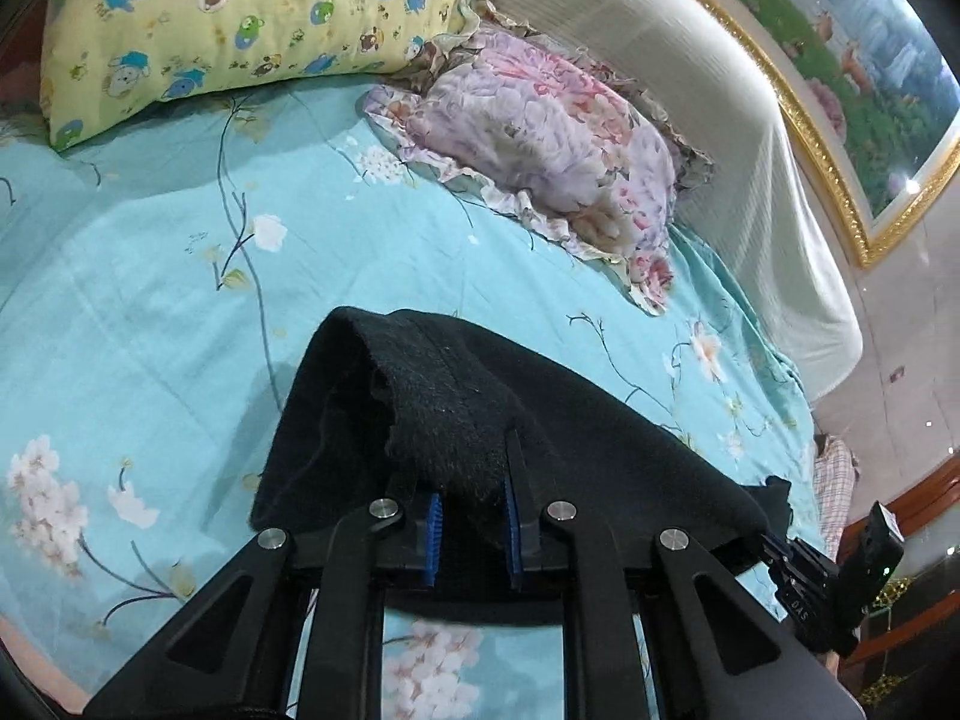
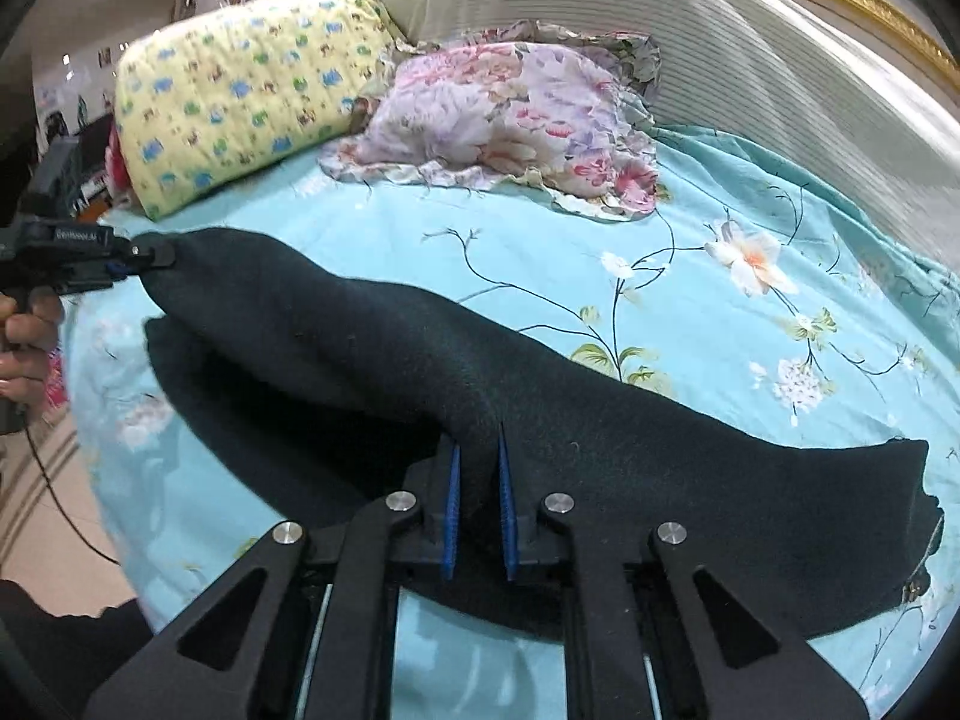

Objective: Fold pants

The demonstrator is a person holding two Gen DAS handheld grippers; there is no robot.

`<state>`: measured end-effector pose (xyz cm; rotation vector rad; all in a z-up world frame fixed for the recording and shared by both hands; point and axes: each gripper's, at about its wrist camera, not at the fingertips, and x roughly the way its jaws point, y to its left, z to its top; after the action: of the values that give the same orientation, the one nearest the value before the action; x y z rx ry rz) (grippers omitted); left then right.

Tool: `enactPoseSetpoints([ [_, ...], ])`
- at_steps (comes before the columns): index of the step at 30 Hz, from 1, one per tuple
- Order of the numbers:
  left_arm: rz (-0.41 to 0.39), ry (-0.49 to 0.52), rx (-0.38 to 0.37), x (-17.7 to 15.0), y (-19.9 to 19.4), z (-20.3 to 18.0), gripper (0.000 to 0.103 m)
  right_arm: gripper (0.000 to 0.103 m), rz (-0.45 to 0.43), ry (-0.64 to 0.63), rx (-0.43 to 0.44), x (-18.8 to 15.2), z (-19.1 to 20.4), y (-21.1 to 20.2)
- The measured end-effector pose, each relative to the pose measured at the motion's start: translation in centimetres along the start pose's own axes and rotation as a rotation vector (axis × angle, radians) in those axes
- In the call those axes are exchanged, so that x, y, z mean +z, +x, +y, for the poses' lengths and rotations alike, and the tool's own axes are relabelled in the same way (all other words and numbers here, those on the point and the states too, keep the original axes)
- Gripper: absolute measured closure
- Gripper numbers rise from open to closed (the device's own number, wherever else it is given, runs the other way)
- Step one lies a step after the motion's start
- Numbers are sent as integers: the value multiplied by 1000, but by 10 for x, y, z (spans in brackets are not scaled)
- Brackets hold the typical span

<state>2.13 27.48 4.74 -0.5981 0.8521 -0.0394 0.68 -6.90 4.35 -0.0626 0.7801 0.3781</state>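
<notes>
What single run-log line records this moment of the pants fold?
stage: lifting edge | left gripper: shut on black pants | right gripper: shut on black pants | surface: floral bedsheet

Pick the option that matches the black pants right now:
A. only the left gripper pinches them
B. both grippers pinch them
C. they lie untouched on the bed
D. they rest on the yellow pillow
B: the left gripper and the right gripper each clamp a fold of the black pants between their blue pads.
</notes>
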Motion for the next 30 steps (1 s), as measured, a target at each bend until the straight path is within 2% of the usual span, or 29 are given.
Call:
enactPoseSetpoints([
  [12, 43, 1, 58, -31, 9, 27, 88, 91, 109, -73, 12, -26, 24, 11],
  [20, 49, 53, 119, -41, 18, 28, 86, 90, 164, -74, 4, -40, 28, 26],
  [23, 46, 60, 131, -42, 15, 27, 80, 87, 174, -72, -1, -41, 29, 28],
  [26, 35, 53, 150, -42, 8, 28, 77, 78, 177, -69, -13, -42, 31, 27],
  [30, 26, 10, 153, -44, -2, 35, 74, 76, 159, -60, -4, -41, 30, 20],
])
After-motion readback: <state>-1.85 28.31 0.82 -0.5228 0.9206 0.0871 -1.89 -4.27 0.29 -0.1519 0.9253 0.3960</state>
